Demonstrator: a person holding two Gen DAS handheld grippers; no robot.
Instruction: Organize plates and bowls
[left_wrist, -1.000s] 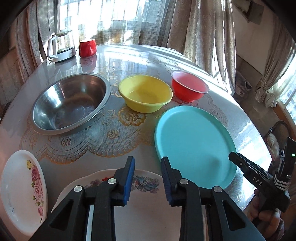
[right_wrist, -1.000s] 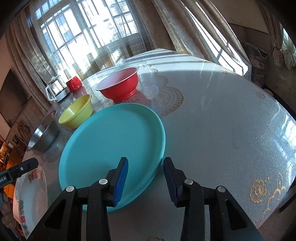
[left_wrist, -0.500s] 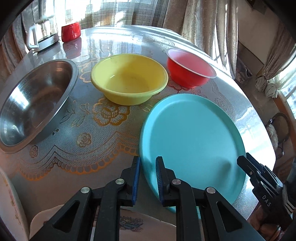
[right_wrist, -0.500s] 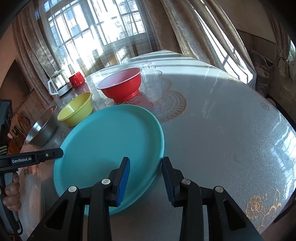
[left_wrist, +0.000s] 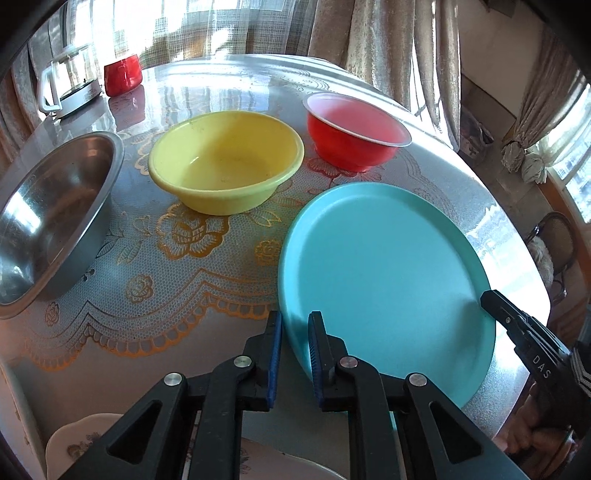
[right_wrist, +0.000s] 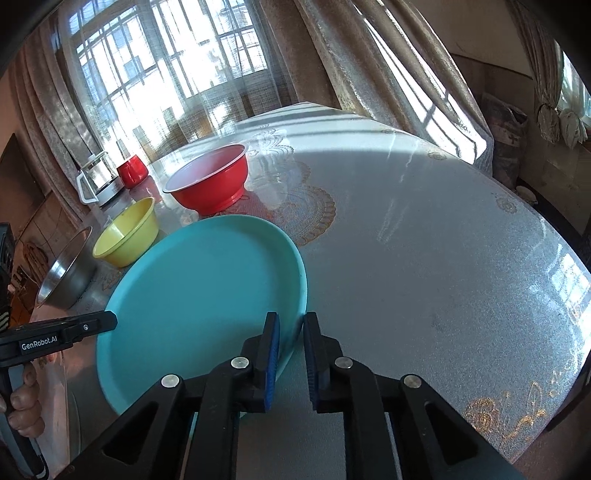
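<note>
Straddling the teal plate (left_wrist: 388, 273) rim, left tongs (left_wrist: 294, 332) and right tongs (right_wrist: 290, 332) narrowly parted, grip unclear.

Table (left_wrist: 229, 280): bowls, teal plate (left_wrist: 388, 273)

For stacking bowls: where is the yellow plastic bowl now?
Left wrist view, upper centre: the yellow plastic bowl stands between the steel bowl and red bowl.

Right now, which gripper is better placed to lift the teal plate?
Both: the left gripper straddles the teal plate's near-left rim, and the right gripper straddles the opposite rim. Neither is clearly better placed; a two-handed lift looks likely.
</note>
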